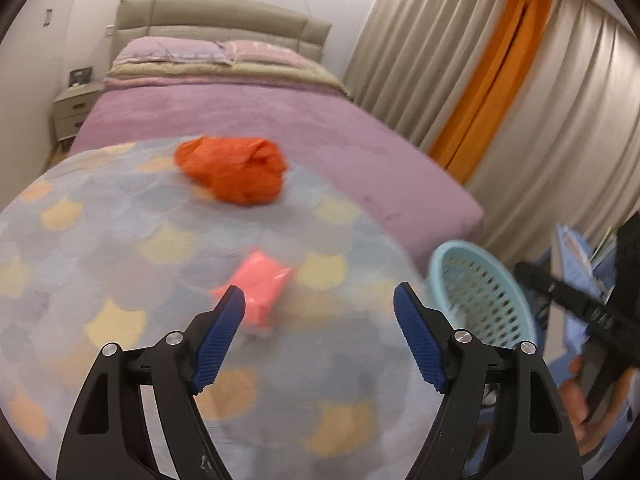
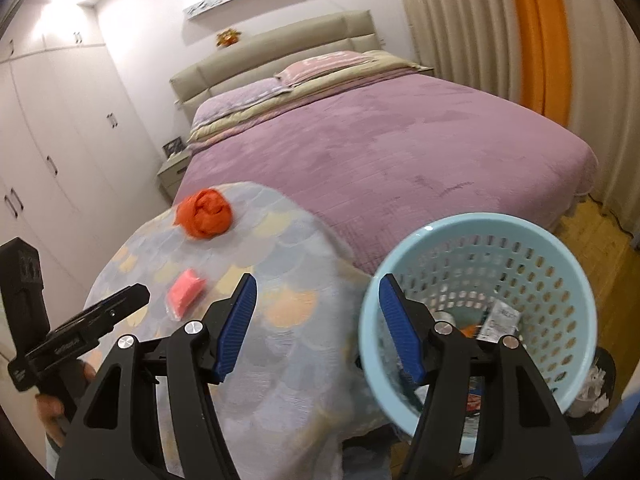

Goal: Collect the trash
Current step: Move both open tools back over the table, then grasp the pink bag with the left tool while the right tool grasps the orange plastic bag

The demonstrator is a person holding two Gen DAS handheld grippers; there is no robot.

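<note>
A pink plastic packet [image 1: 260, 292] lies on the scale-patterned cloth [image 1: 120, 264], just beyond my left gripper [image 1: 320, 300], which is open and empty. A crumpled orange bag [image 1: 234, 168] lies farther back on the cloth. The light blue trash basket [image 2: 480, 300] stands at the right of the cloth, with some paper scraps inside. My right gripper [image 2: 316, 292] is open and empty, beside the basket's near rim. The right wrist view also shows the packet [image 2: 184, 292], the orange bag [image 2: 206, 214] and the left gripper's body [image 2: 80, 332].
A bed with a purple cover [image 2: 380, 140] lies behind the cloth. Beige and orange curtains [image 1: 500, 80] hang at right. A nightstand [image 1: 74, 110] and white wardrobes [image 2: 52, 140] are at left. The basket also shows in the left wrist view [image 1: 476, 292].
</note>
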